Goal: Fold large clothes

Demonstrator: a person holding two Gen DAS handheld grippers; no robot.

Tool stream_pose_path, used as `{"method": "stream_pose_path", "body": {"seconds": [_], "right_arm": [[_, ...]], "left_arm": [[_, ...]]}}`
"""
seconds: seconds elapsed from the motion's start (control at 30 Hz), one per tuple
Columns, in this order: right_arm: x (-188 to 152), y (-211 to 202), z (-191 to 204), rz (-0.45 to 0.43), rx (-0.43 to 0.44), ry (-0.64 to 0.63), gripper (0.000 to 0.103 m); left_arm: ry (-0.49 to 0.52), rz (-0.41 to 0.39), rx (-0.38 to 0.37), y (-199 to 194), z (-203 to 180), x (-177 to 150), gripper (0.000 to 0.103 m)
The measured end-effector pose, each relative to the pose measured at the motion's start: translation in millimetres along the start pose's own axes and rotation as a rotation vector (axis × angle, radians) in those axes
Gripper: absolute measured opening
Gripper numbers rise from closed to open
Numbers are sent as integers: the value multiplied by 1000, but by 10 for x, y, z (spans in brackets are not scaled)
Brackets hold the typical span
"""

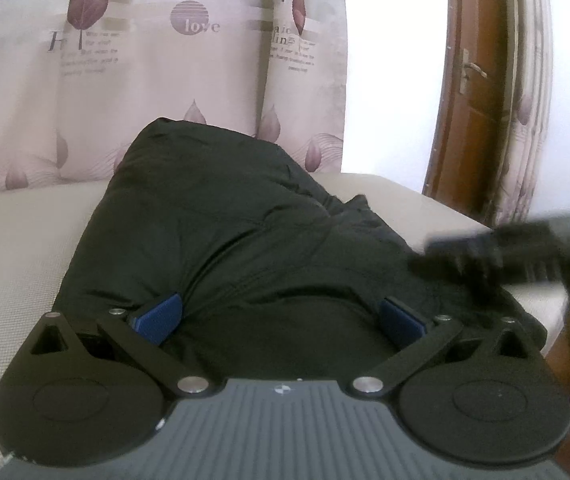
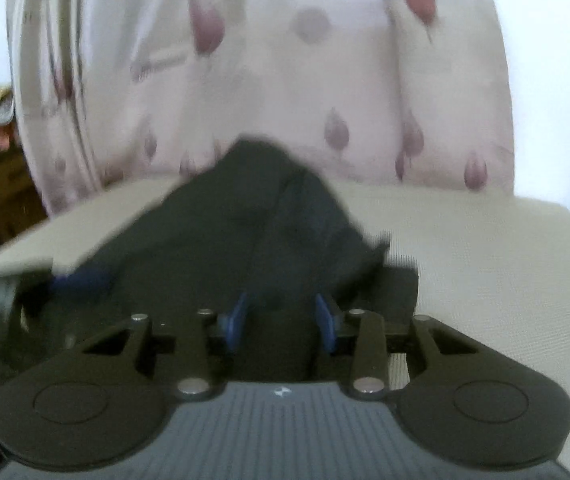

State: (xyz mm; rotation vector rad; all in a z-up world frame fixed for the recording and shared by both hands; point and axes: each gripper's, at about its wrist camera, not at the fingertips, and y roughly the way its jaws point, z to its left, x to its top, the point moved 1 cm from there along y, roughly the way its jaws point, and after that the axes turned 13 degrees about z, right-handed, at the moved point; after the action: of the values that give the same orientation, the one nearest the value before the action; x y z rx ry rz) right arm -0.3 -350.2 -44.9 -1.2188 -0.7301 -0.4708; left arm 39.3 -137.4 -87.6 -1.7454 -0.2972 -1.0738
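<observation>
Lying heaped on the beige woven-texture tabletop (image 1: 13,248), the bulky black padded jacket (image 1: 221,216) is bunched into a tall mound with deep creases, its far end rising in front of the pale curtain printed with mauve leaves and the word "love" (image 1: 157,64).

Left tool (image 1: 281,316): spread wide, blue pads (image 1: 161,316) far apart and pressed down into the near edge of the jacket, fabric bulging between them. Not clamped on anything.

Right tool (image 2: 281,320): pads partly closed, gap narrower than on the left, dark jacket fabric (image 2: 269,224) sitting between the blue fingertips (image 2: 233,320). Frame is motion-blurred; cannot tell whether the pads actually pinch the cloth or just straddle it.

In the left wrist view the right tool shows as a blurred black shape at the right edge, over the jacket's right side. In the right wrist view the left tool appears as a blur at lower left, beside the jacket.

Background: brown wooden door with a metal handle (image 1: 473,76) to the right of the curtain, white wall between them.
</observation>
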Motion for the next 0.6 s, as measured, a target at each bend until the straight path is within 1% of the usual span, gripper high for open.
{"method": "stream_pose_path", "body": {"seconds": [0.07,0.13,0.2,0.3,0.33,0.43,0.5,0.53,0.6], "right_arm": [[-185,11,60,3,-12,5,37],[-246,69,49,6,-4,48,39],[-314,151,36,15,-17,71,49],[-401,324,-5,14,-15,108,53],[-432,348,15,8,-26,101,54],[-494,436,30,-5,-57,81,63],[-528,473,-12,-6,-62,84,79],[-509,490,-51,8,-61,103,83],[-460,482,-120,32,-39,146,86]], "left_arm": [[1,2,1,3,-4,8,103],[1,6,3,8,-7,19,103],[1,12,5,13,-11,32,103],[-2,15,2,11,-4,30,103],[0,16,1,13,-4,31,103],[14,19,10,24,-23,19,103],[18,20,18,31,-30,11,103],[20,19,20,31,-25,6,103],[28,21,33,31,-34,-2,103]]}}
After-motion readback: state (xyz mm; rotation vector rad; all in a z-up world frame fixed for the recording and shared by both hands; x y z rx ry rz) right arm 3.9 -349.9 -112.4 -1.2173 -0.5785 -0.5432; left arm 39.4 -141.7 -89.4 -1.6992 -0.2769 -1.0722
